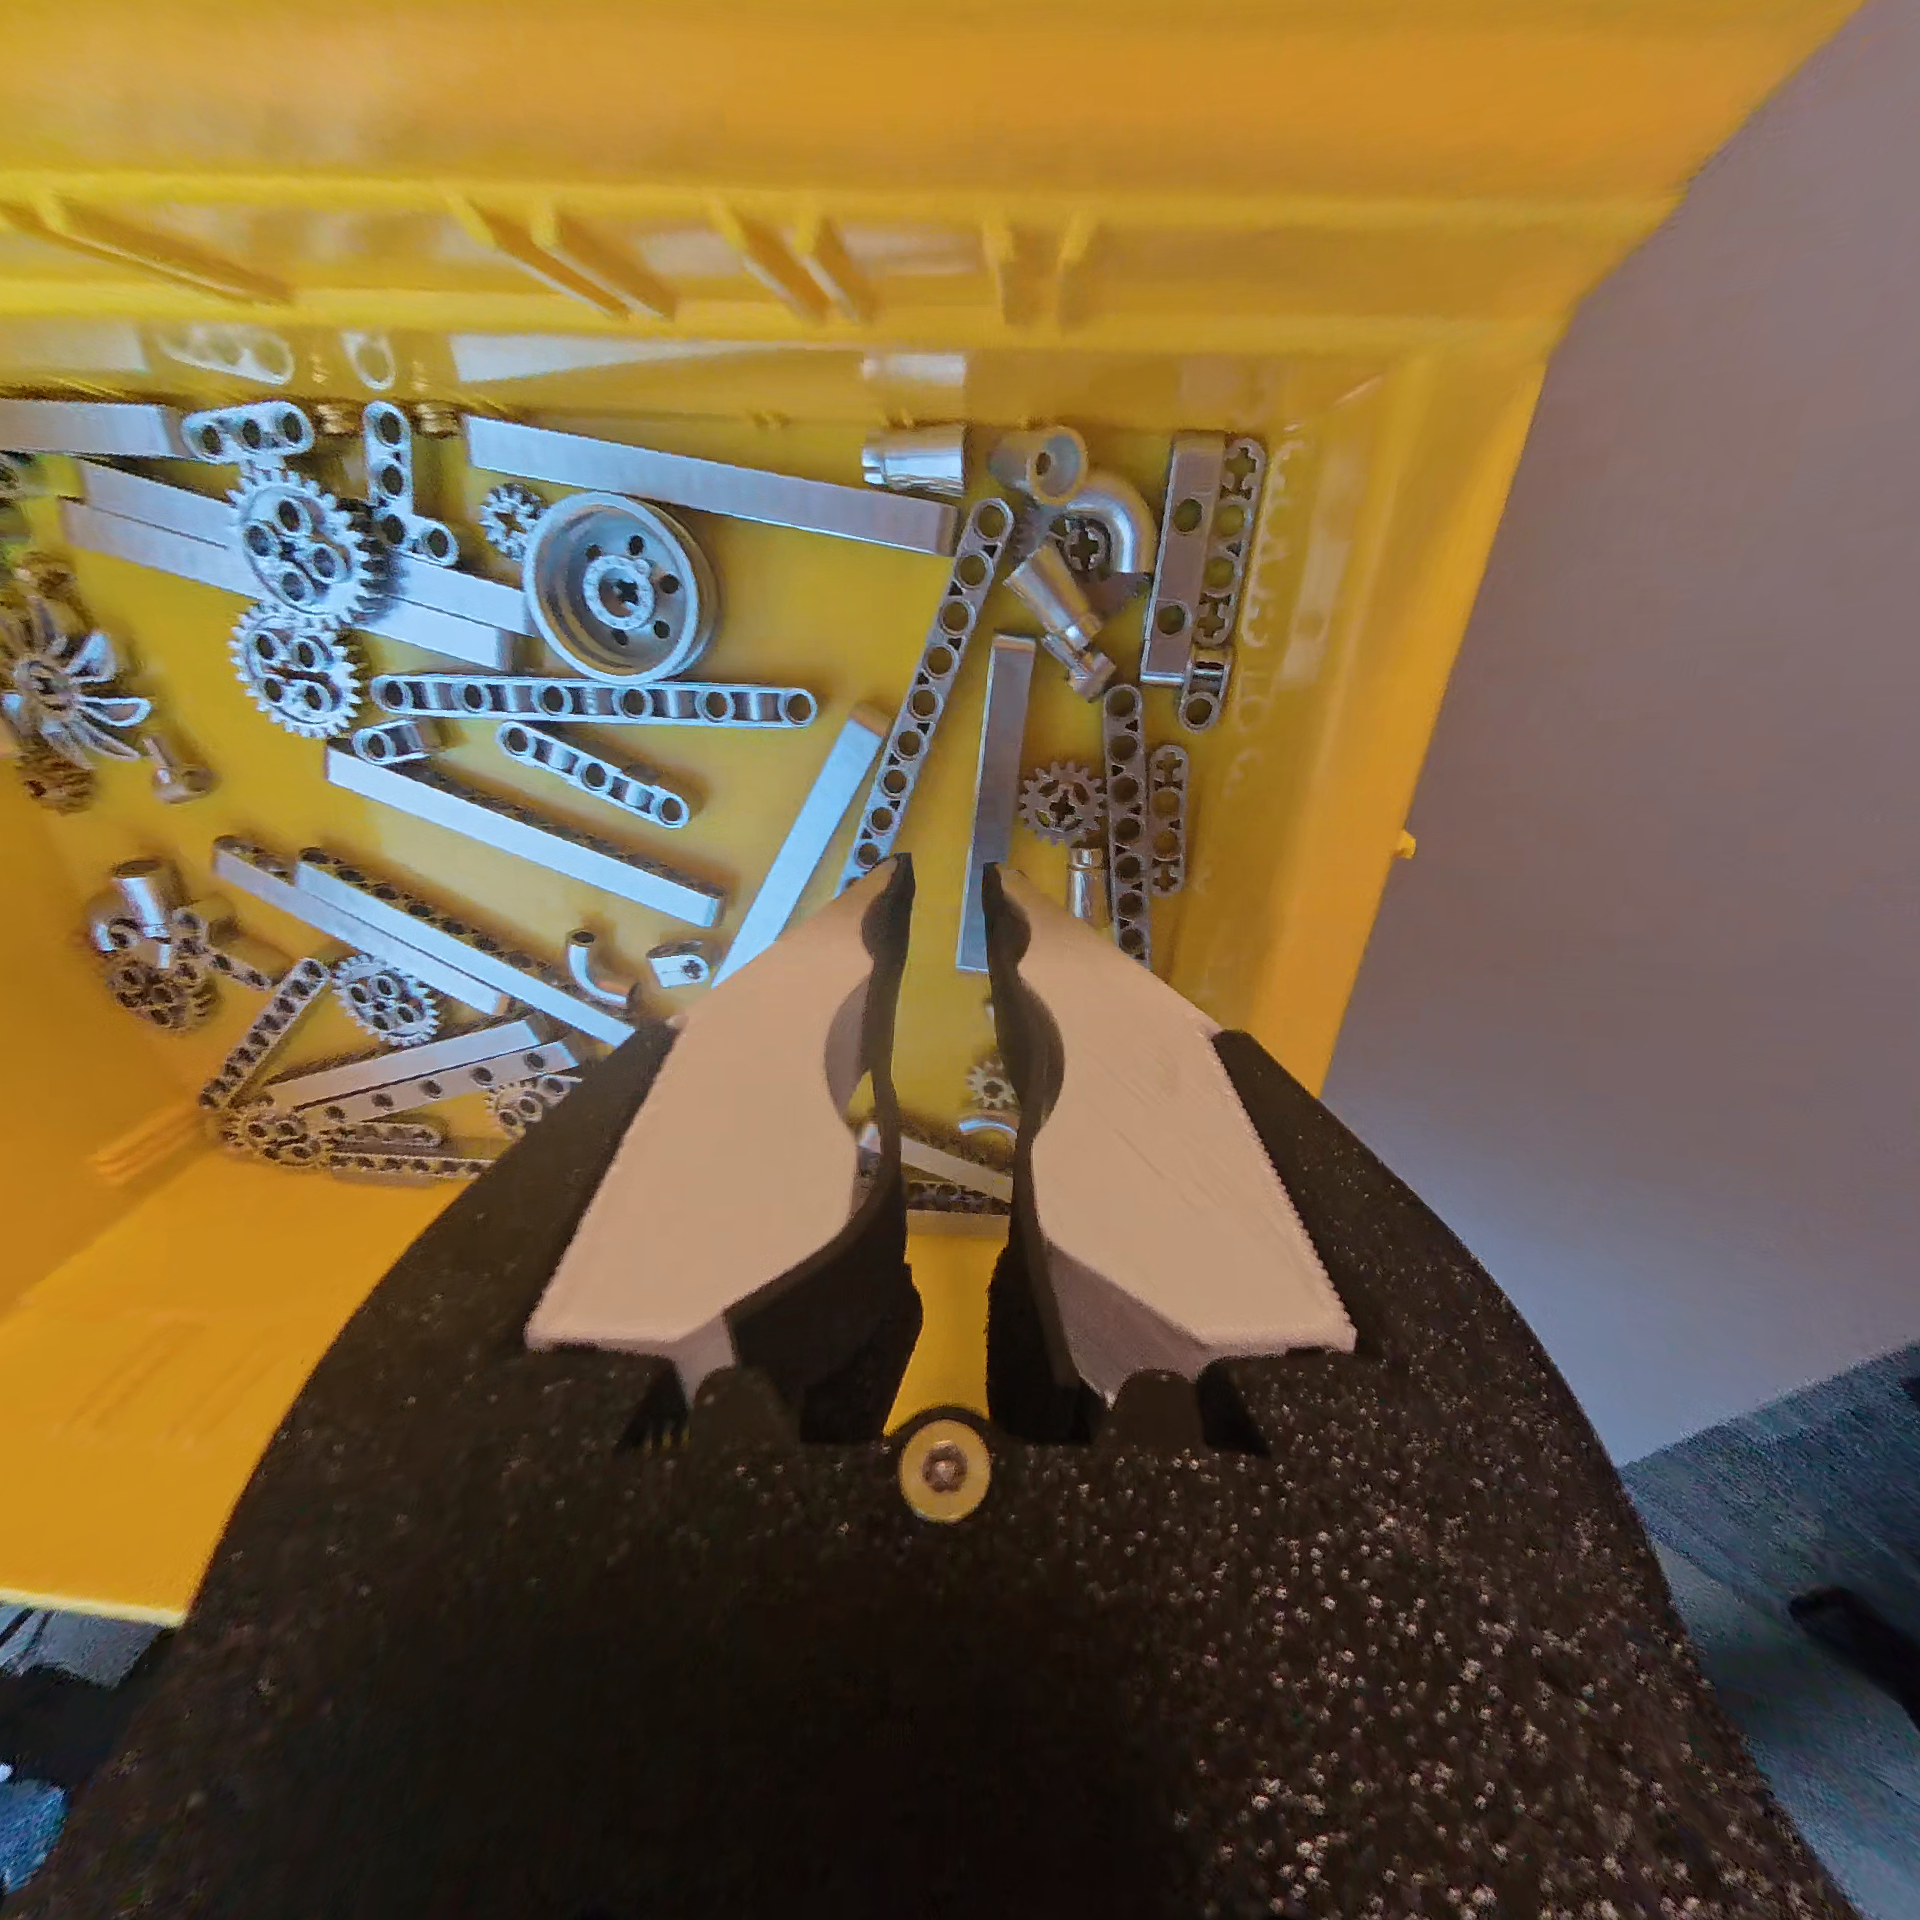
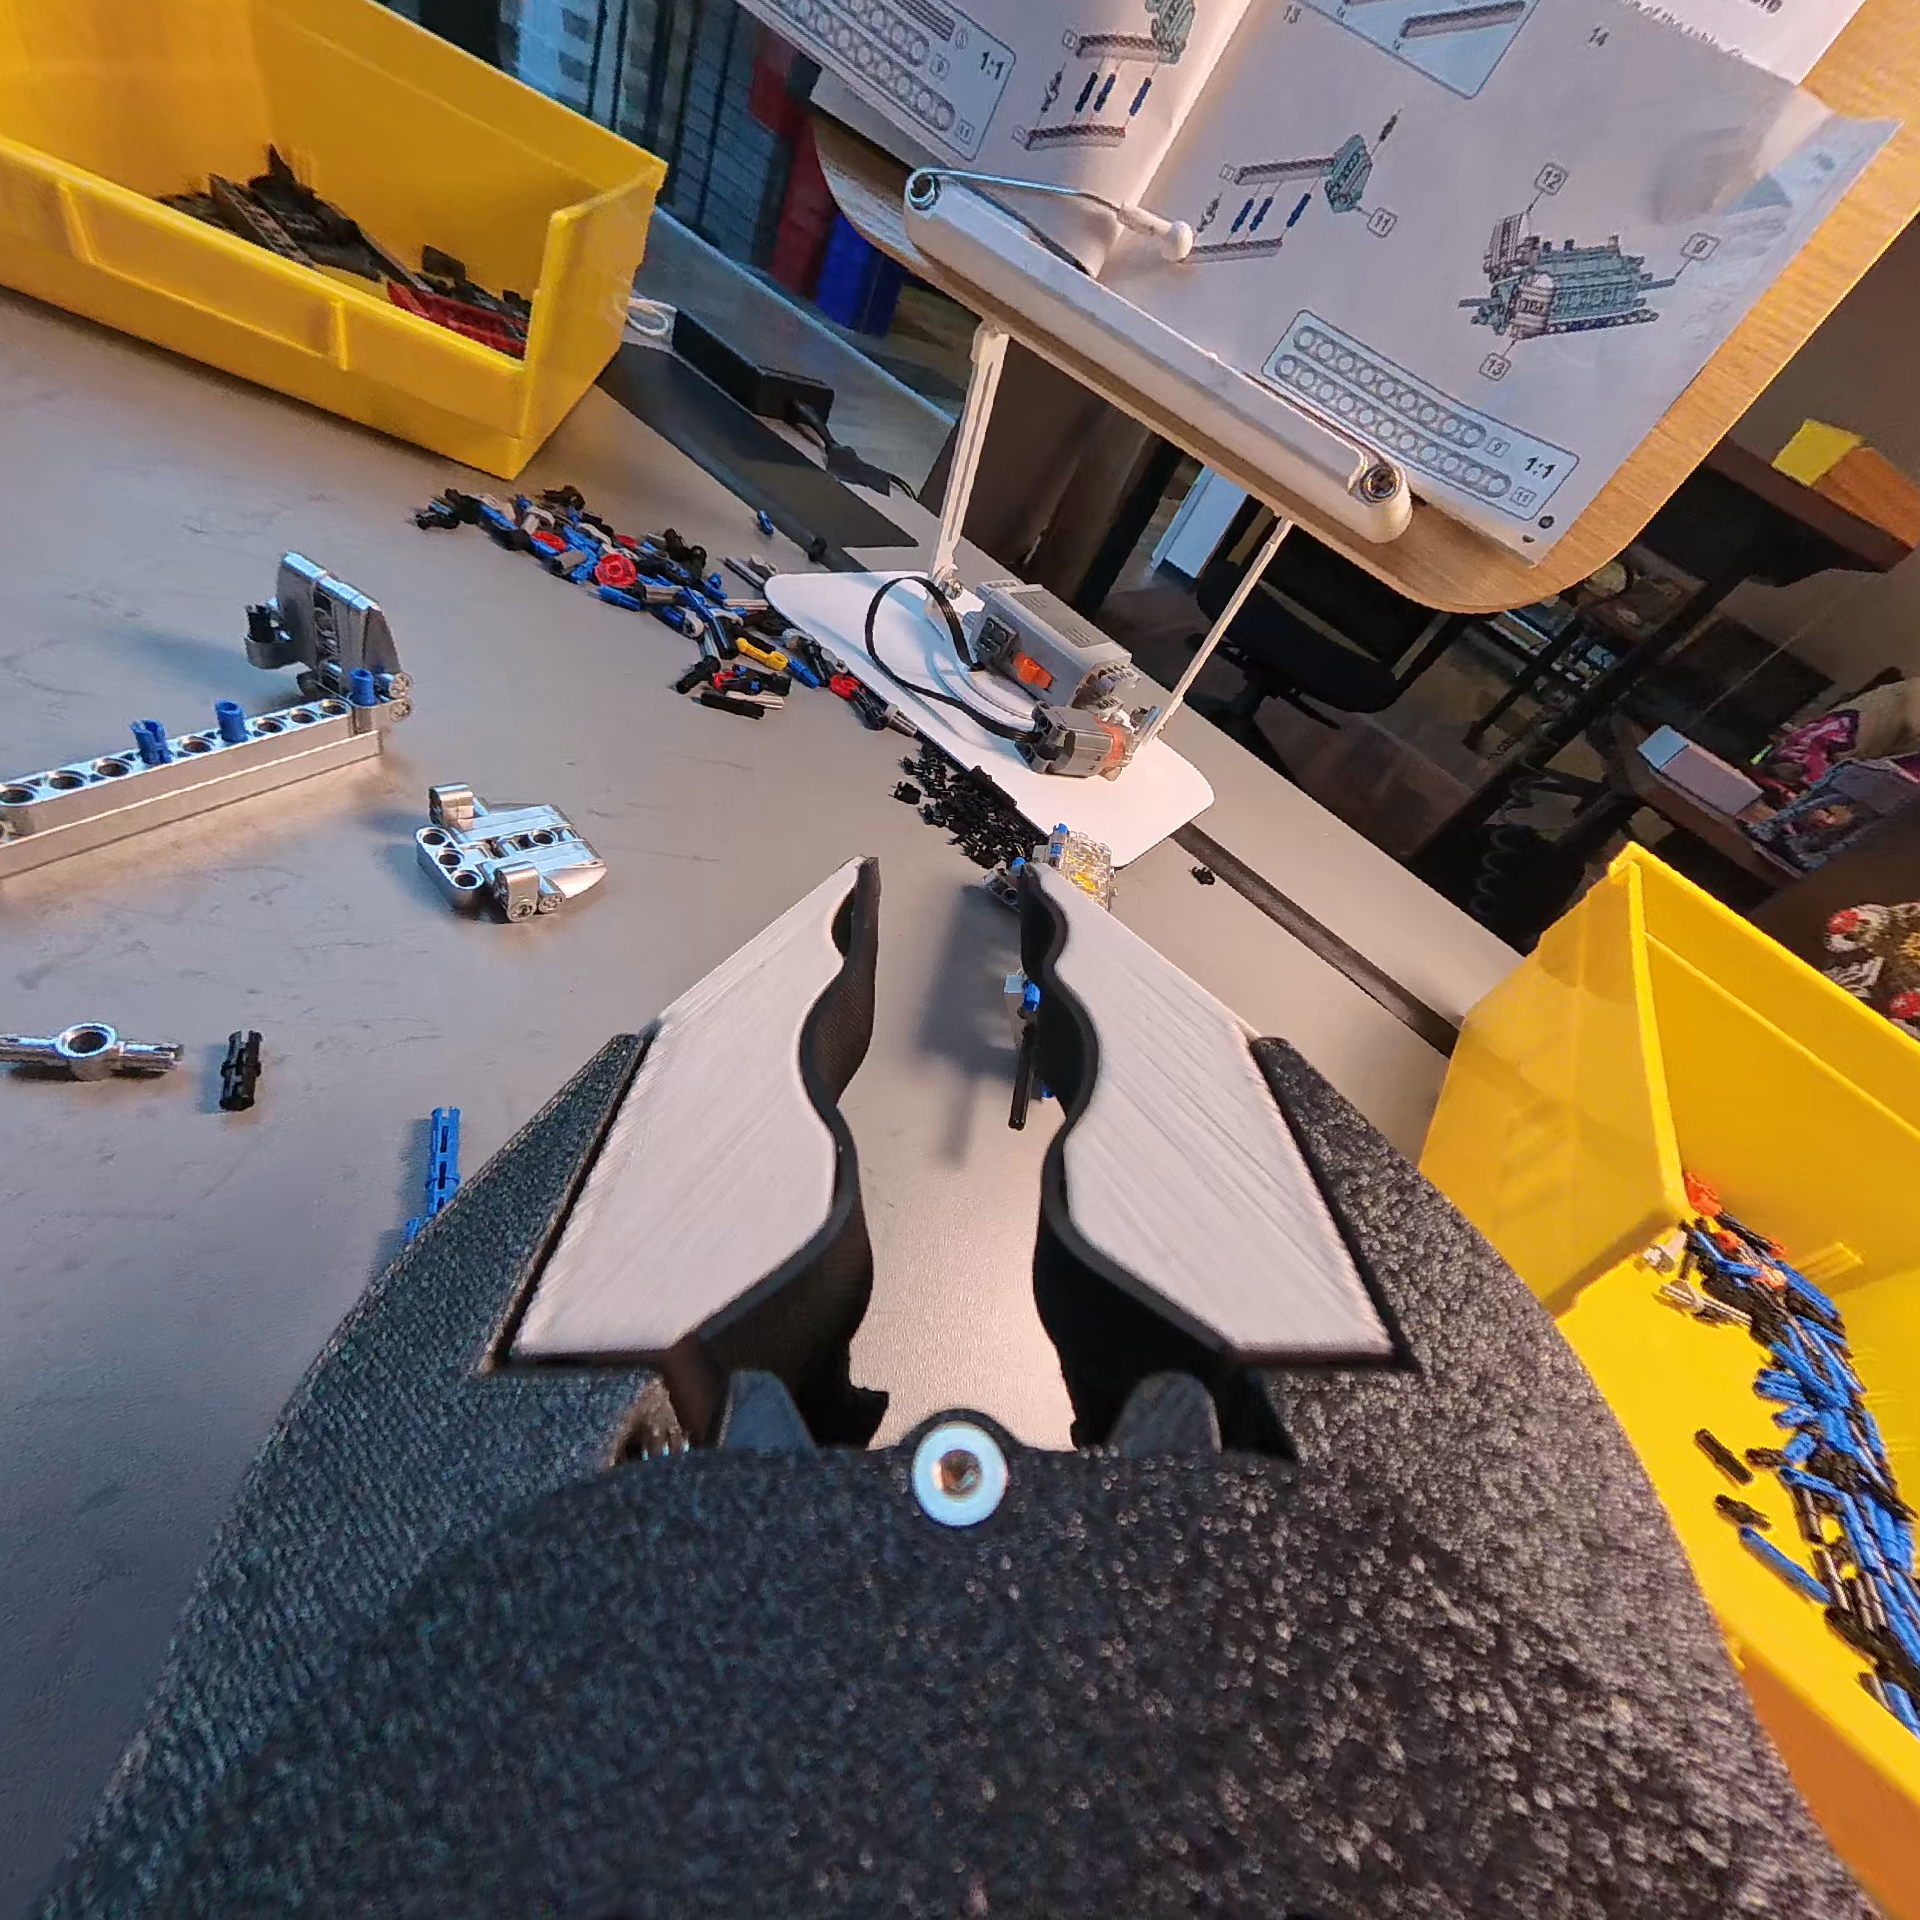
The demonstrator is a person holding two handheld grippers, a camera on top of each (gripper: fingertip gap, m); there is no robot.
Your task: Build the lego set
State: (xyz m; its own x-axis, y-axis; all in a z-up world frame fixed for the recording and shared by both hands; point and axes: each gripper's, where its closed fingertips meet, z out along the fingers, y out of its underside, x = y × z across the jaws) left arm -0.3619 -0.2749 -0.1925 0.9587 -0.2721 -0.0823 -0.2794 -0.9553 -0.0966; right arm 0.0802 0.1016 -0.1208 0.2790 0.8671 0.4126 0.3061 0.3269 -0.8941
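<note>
In the left wrist view my left gripper (image 1: 948, 871) reaches into a yellow bin (image 1: 727, 260) full of grey building-toy parts. Its jaws stand a narrow gap apart and hold nothing. The tips hover over a plain grey bar (image 1: 1003, 748) and next to a long holed beam (image 1: 925, 707). A grey wheel (image 1: 620, 587) and gears (image 1: 296, 540) lie farther left. In the right wrist view my right gripper (image 2: 948, 873) is open and empty above the grey table (image 2: 623, 987). A small blue and black piece (image 2: 1023, 1070) lies by its right finger.
On the table lie a grey beam with blue pins (image 2: 187, 774), grey panel pieces (image 2: 509, 852), a black pin (image 2: 241, 1070) and a pile of small parts (image 2: 644, 582). Yellow bins stand at back left (image 2: 312, 301) and right (image 2: 1662, 1091). A stand holds instruction sheets (image 2: 1351, 208) over a battery box (image 2: 1039, 634). Some 60 cm of space lies between my two pairs of fingers. The black pin (image 2: 241, 1070) lies some 12 cm from my right tips, 50 cm from my left tips.
</note>
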